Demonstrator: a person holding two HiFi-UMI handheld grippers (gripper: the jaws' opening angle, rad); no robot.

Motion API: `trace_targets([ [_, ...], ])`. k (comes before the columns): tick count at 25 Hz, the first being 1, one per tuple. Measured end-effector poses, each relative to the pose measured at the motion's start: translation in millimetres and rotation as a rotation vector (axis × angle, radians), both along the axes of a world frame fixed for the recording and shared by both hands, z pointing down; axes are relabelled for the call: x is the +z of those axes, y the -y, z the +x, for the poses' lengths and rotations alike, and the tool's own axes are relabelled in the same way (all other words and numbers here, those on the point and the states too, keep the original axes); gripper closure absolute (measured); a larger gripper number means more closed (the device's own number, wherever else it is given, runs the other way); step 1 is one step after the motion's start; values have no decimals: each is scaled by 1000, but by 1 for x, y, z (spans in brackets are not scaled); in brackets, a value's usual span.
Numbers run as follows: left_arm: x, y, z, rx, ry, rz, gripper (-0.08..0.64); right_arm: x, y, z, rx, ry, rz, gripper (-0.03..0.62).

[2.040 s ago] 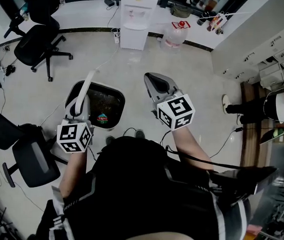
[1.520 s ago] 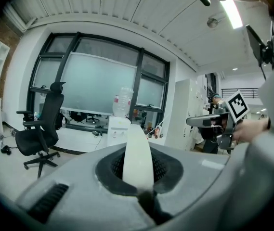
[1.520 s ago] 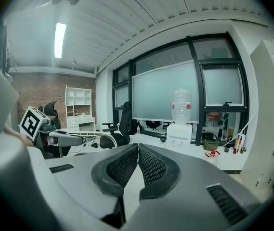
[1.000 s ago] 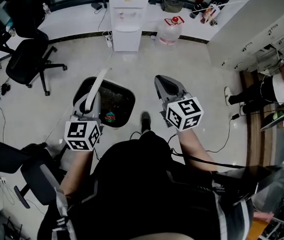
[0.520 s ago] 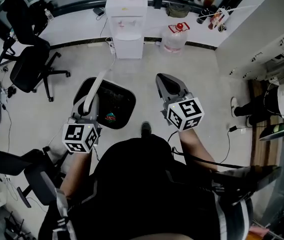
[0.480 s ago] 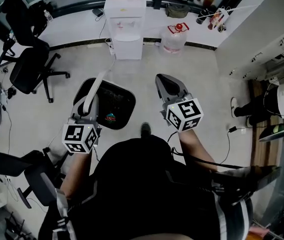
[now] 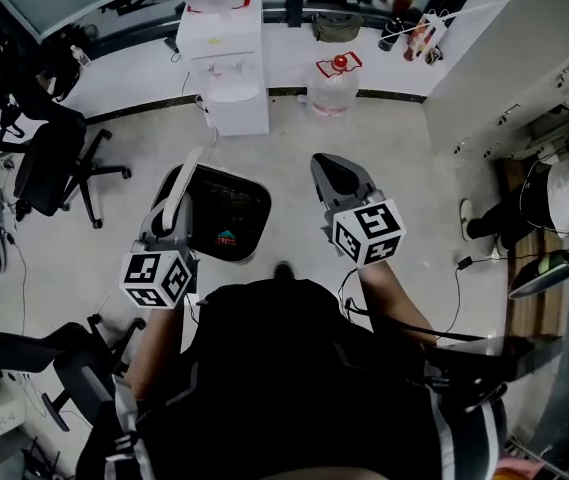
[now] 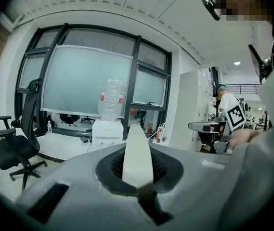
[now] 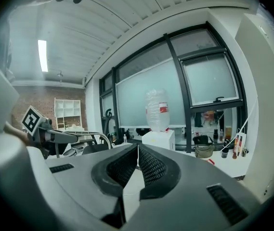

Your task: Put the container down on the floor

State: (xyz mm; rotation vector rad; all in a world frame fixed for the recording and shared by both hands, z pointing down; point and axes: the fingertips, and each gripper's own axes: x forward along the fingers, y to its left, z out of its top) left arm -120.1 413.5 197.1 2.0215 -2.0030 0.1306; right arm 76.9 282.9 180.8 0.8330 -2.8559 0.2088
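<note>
- Above the pale floor [image 7: 404, 188], the black oval plastic container [image 7: 226, 200] hangs by its white strap handle [image 7: 186, 168].
- The left gripper [image 7: 169, 218] is clamped on that handle.
- The right gripper [image 7: 329, 168] is closed and empty.

Black container [image 7: 236, 193], white water dispenser [image 7: 229, 73]

The right tongs [image 9: 137, 147] have a matt grey plastic shell and black ribbed pads [image 9: 156, 167]. The container [image 7: 226, 208] looks like dark plastic, its handle [image 8: 137, 153] smooth and white. The floor [image 7: 294, 138] is pale, faintly glossy, perhaps tile.
</note>
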Motion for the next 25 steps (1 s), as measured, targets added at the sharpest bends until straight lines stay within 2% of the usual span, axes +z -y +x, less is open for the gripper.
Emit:
trace_targets([
  [6, -3, 39, 12, 33, 17, -4, 551, -6, 26, 6, -4, 52, -18, 583],
  [10, 0, 68, 18, 94, 27, -9, 551, -4, 42, 1, 22, 23, 24, 583],
  [14, 3, 101, 8, 150, 37, 0, 551, -5, 66, -18, 11, 23, 18, 583],
  [19, 13, 153, -8, 227, 3, 7, 551, -1, 110, -41, 36, -23, 5, 583],
  [25, 20, 219, -31, 346, 35, 16, 551, 2, 162, -85, 5, -54, 6, 583],
])
